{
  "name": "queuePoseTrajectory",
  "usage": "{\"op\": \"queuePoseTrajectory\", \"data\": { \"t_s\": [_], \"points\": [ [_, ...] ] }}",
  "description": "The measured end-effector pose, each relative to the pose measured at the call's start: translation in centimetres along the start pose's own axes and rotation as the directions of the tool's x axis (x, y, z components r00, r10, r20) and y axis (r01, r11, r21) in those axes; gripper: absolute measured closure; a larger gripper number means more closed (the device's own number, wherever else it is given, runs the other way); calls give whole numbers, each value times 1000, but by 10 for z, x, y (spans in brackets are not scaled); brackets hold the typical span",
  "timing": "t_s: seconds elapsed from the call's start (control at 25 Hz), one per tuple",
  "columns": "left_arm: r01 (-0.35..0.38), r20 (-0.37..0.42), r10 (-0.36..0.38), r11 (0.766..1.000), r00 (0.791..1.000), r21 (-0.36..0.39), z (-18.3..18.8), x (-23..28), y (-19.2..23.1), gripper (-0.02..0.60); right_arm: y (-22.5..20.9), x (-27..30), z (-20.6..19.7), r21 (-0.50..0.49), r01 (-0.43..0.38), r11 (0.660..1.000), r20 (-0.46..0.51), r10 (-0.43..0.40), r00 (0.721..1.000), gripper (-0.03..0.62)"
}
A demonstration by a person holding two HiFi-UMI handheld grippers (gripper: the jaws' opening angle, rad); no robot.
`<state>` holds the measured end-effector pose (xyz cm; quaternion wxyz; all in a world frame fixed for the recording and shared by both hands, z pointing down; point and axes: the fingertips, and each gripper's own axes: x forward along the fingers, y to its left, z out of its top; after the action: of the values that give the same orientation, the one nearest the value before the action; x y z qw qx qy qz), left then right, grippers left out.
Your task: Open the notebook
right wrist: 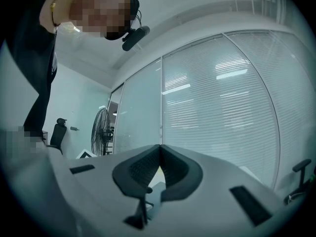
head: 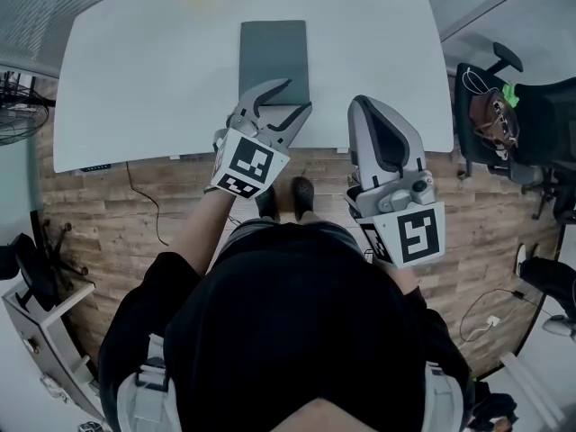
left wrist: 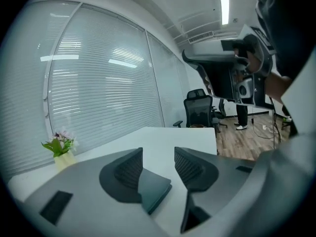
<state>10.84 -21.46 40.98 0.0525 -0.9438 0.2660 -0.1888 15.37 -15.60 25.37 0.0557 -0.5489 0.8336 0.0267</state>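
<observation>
Where the smooth white table (head: 135,79) reaches the middle of its near edge: notebook (head: 273,57), closed, lying flat. It is a slim rectangle with a plain matte grey cover. Left gripper (head: 297,97): pale grey shell, dark ribbed pads, tilted downward over the notebook's near end. Its jaws are spread with the cover's corner between them, and the pads are not pressing it. Right gripper (head: 364,104): same make, held roughly level off the table's near edge. Its jaws are clenched tip to tip on nothing.
</observation>
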Motion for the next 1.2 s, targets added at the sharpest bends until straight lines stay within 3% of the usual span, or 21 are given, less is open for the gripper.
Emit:
{"op": "queuePoseTrajectory", "data": {
  "t_s": [0.56, 1.2],
  "points": [
    [21, -105, -15, 998, 994, 63, -24, 30, -7, 348, -8, 5, -2, 20, -10, 1000, -2, 10, 1000, 589],
    [21, -263, 13, 992, 965, 126, -57, 52, -9, 339, -17, 5, -4, 3, -9, 1000, 6, 9, 1000, 589]
  ]
}}
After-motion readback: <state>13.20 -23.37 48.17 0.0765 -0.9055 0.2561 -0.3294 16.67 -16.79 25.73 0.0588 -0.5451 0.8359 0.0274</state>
